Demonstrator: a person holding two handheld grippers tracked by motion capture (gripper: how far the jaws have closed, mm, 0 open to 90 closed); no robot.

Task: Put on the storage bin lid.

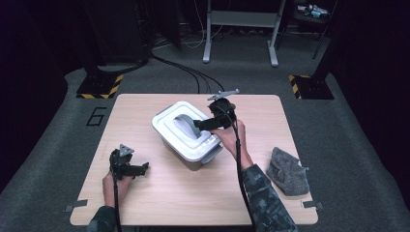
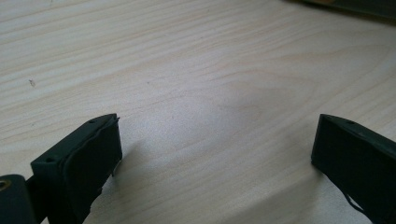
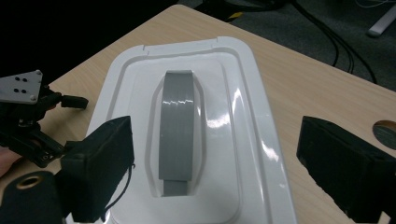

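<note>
Dark grey carpet surrounds a light wooden table (image 1: 159,203), with black cables running away from its far edge toward a grey metal stand (image 1: 240,24) at the back of the room. On the table, near the centre, sits a storage box (image 1: 191,163) closed by a white lid (image 1: 169,126), set at an angle to the table edges; a grey handle (image 3: 179,130) lies flat in the lid's recess. A grey crumpled cloth (image 1: 288,171) rests at the table's right edge, well apart from the box. The right gripper (image 1: 197,125) is held above the lid, jaws spread wide to either side of the handle and not pressing on it. The left gripper (image 1: 144,167) is positioned low over bare tabletop at the near left, jaws released and wide apart, nothing between them.
</note>
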